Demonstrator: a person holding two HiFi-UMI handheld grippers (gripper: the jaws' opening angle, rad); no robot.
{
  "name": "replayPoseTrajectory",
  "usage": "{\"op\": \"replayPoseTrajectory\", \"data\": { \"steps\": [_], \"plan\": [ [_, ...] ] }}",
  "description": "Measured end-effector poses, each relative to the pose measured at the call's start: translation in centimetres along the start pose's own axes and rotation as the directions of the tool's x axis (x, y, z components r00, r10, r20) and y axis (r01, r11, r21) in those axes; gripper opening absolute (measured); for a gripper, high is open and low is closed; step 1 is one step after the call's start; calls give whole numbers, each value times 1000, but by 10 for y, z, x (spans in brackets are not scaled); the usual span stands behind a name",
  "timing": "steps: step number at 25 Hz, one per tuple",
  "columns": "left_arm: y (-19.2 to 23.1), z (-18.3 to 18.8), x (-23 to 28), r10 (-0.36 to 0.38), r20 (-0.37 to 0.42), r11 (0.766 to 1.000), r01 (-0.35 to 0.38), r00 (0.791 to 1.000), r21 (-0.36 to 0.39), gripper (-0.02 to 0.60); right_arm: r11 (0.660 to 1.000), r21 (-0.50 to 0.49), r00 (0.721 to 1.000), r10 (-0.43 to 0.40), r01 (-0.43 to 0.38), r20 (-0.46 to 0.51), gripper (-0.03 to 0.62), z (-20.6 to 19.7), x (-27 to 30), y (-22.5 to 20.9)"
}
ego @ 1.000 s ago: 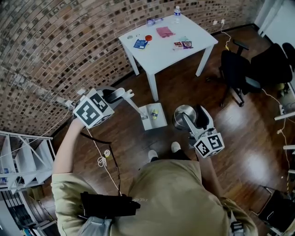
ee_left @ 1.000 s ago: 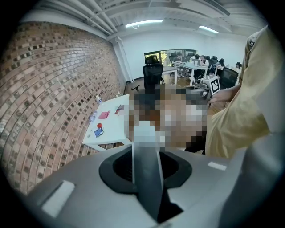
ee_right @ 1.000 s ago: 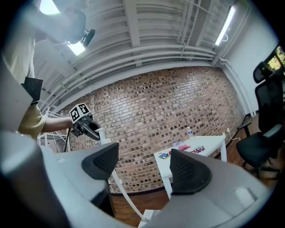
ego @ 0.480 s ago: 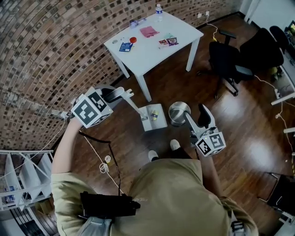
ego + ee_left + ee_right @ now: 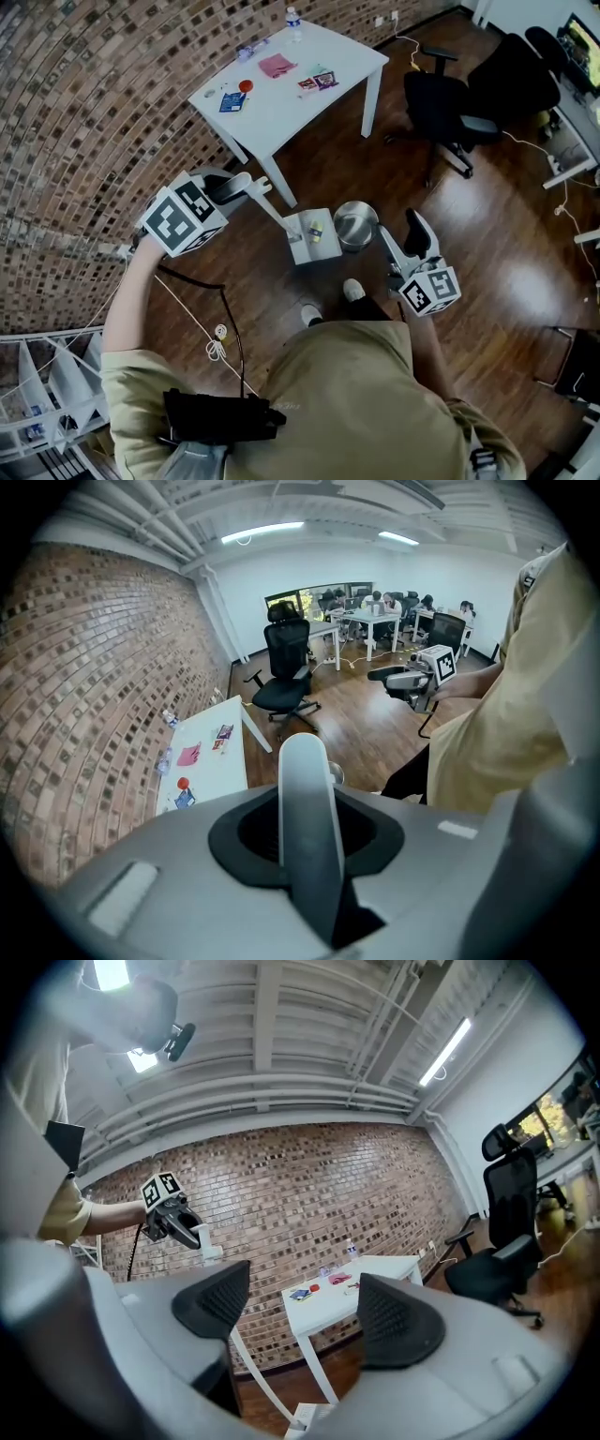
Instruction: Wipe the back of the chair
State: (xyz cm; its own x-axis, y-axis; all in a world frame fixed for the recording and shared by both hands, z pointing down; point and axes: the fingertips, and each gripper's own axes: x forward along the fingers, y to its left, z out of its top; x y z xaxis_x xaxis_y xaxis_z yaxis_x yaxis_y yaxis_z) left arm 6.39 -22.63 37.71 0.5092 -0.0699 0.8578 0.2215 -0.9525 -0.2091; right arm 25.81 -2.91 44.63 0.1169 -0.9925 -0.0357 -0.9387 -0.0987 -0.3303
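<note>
Across the floor [image 5: 487, 234] past the table [image 5: 281, 103] stood the chair [image 5: 450, 98], likely to roll and swivel unless steadied by an armrest [image 5: 433, 53]; fingers of the left gripper [image 5: 261, 185] were together, those of the right gripper [image 5: 401, 230] apart, both empty.

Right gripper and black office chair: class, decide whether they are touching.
Apart. In the head view, bare wooden floor lies between the right gripper and the black office chair; the right gripper view shows open jaws with nothing between them.

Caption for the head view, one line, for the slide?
Person with left gripper shut, right gripper open, standing before white table and brick wall; black office chair untouched beyond.
</note>
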Motion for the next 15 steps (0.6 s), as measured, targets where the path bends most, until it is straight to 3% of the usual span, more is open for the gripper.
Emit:
{"op": "replayPoseTrajectory", "data": {
  "steps": [15],
  "plan": [
    [7,46,42,-37,-4,998,37,999,45,78,995,14,995,-98,98,26,352,8,-27,-36]
  ]
}}
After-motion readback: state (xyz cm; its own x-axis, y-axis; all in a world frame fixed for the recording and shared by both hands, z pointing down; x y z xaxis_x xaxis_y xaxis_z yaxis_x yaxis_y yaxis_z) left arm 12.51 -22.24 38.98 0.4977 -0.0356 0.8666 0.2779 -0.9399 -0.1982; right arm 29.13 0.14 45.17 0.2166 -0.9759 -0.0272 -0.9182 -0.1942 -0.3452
